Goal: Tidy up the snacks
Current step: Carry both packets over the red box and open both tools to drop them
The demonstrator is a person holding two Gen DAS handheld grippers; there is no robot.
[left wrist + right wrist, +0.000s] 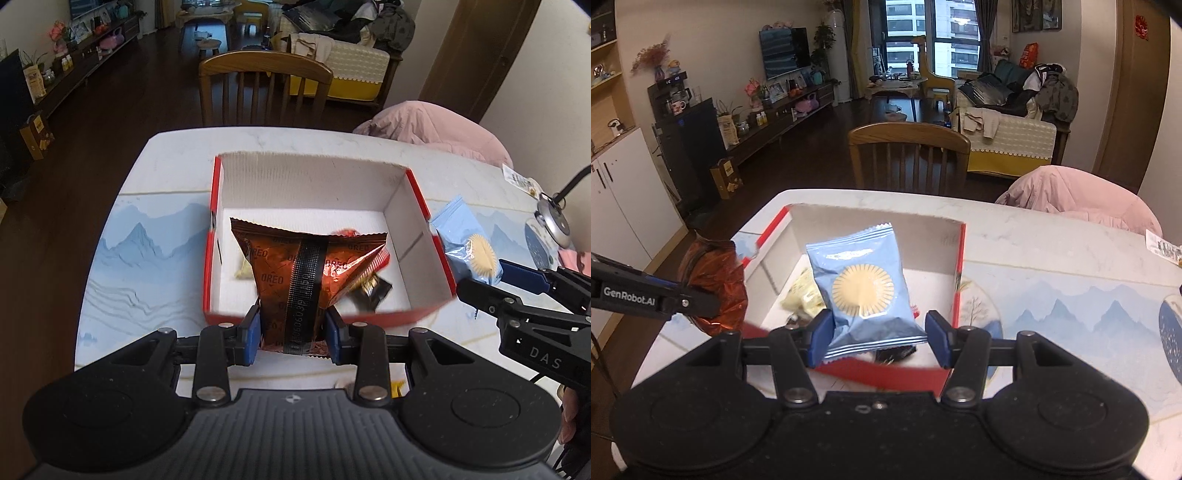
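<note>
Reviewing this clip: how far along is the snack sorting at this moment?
Partly done. A few small snacks, a pale yellow packet and a black one, already lie in the red box. In hand: the left gripper holds an orange Oreo bag over the box, and the right gripper holds a blue packet, though its right finger looks clear of it. Both await dropping in.

A wooden chair (pixel 909 155) faces the worktop (pixel 1052 236); beyond, dark floor (pixel 812 155), sofa (pixel 1012 147), wall TV (pixel 785 51), tall windows (pixel 934 33).
</note>
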